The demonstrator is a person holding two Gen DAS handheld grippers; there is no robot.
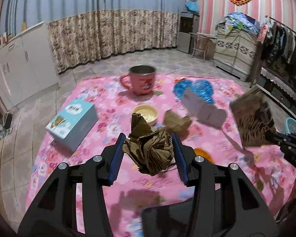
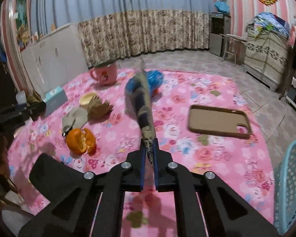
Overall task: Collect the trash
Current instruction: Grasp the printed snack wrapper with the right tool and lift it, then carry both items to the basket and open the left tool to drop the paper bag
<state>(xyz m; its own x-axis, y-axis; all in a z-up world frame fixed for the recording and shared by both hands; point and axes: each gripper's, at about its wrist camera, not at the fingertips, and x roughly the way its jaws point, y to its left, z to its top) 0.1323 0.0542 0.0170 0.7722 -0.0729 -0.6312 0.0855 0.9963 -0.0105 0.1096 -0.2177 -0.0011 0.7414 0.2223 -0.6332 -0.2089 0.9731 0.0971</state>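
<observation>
My left gripper [image 1: 149,150] is shut on a crumpled brown paper ball [image 1: 150,148] and holds it above the pink floral tablecloth [image 1: 100,138]. My right gripper [image 2: 149,150] is shut on a flat brown printed card [image 2: 143,106], seen edge-on; the card also shows in the left wrist view [image 1: 252,120] at the right. More brown paper scraps [image 2: 97,106] and an orange peel [image 2: 81,140] lie on the cloth. A light blue mesh basket [image 2: 292,185] stands at the right table edge.
A pink mug [image 1: 141,82], a small yellow bowl [image 1: 146,113], a light blue box [image 1: 73,122], a blue foil heart piece [image 1: 195,90] and a brown phone case [image 2: 219,121] sit on the cloth. White cabinets and curtains stand beyond.
</observation>
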